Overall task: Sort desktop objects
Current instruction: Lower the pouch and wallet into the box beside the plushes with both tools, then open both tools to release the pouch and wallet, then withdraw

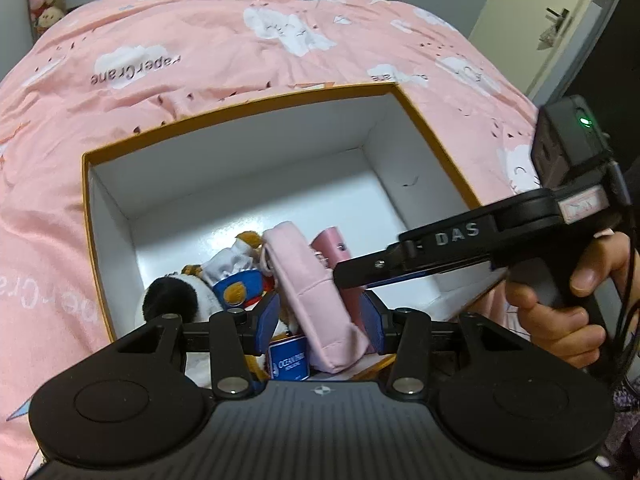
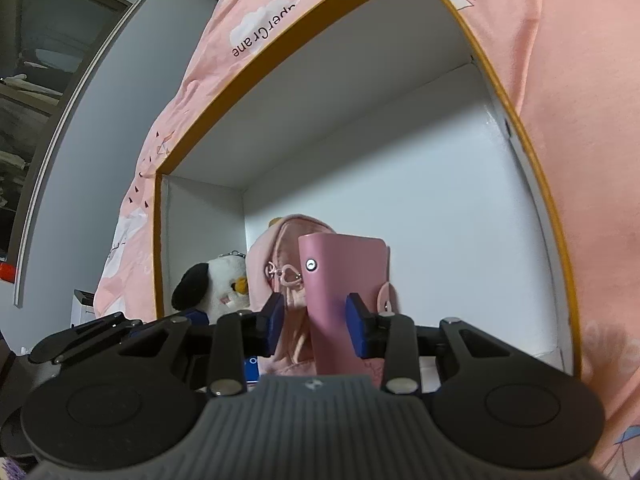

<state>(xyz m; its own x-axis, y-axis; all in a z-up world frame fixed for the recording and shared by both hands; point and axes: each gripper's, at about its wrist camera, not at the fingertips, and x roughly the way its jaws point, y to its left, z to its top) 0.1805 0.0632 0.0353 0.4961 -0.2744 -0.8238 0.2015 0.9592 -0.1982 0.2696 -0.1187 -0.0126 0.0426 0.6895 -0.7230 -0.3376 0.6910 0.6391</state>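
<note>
Nearest in the left wrist view, the left claw [image 1: 318, 322] stands partly open around the lower end of a soft pink fabric pouch [image 1: 316, 288]; its blue pads [image 1: 267, 320] flank the pouch, and whether they press it or merely bracket it cannot be told. In the right wrist view, the right claw [image 2: 316, 326] sits about the base of a smooth pink cylindrical case with a metal snap [image 2: 340, 300]. The right pad looks to touch it, while a gap shows at the left pad, so the hold seems loose or released.

Both pink items already lie inside the white-lined cardboard box with an orange rim [image 1: 240, 108], crowded at its near end beside a black-and-white plush dog [image 1: 176, 296] and a small plush bear in blue and white [image 1: 234, 276]. The box rests on a bed with a pink cloud-print quilt [image 1: 200, 40].

The risk, as I judge it, is that withdrawing either claw drags the pouch's cord or tips the upright case, since the two claws work close together and could knock each other or the toys.
</note>
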